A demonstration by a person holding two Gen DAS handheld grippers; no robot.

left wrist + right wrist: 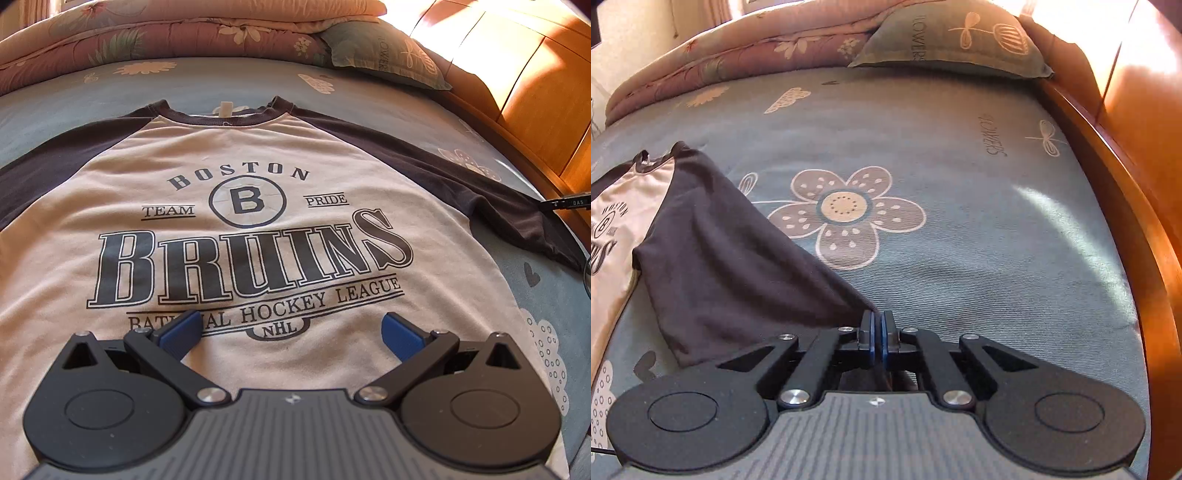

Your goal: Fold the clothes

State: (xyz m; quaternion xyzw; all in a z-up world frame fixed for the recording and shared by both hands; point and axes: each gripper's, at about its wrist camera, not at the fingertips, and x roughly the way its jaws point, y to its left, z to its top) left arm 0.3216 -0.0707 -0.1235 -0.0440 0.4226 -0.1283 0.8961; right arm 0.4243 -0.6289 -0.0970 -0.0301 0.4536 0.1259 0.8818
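Two grippers are over the bed (960, 184), and only one has cloth. The right gripper (878, 332) has its fingers pinched tight on the cuff end of the dark sleeve (738, 258), which rises taut off the sheet toward it; the left gripper (291, 328) hovers with its fingers spread wide and empty above the hem of the shirt (258, 147). To fold well, I'd carry that sleeve across the chest in a low, smooth arc, keeping it flat so the shoulder seam makes the crease, while the other gripper pins the body. It is a cream shirt with dark sleeves and collar and a hockey print, lying face up and fairly smooth in the middle of the flowered sheet.
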